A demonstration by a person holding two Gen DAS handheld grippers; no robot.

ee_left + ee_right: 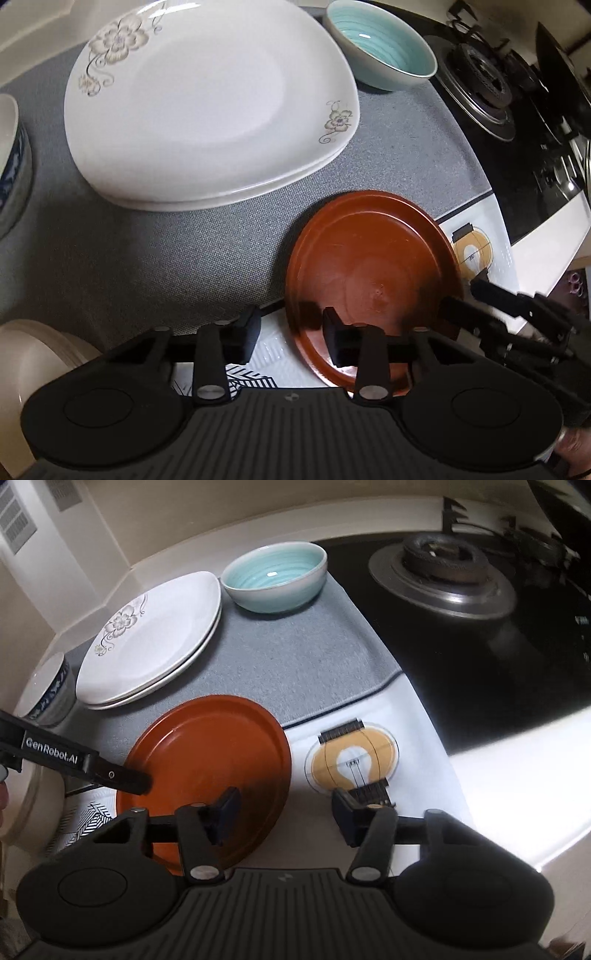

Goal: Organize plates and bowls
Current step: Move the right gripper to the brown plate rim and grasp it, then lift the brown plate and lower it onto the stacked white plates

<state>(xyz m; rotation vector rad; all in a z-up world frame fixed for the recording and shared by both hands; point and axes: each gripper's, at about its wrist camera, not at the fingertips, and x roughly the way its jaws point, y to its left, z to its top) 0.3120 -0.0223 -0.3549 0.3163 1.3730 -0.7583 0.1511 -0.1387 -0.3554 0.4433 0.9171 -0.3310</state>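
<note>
The brown plate lies flat at the near edge of the grey mat, partly over a white patterned cloth. Seen from the left wrist, the left gripper straddles the plate's rim at about 7 o'clock of the plate: one finger stands outside on the cloth, the other inside over the plate's floor, the gap narrow, though whether the pads press the rim cannot be told. The right gripper straddles the opposite rim, about 4 o'clock of the plate in the left view, its fingers moderately apart with a visible gap around the edge. At 11 o'clock from the brown plate sit two stacked white flowered plates; at 12 o'clock a teal bowl stands beside the black stove. A blue-patterned bowl sits left of the white plates.
</note>
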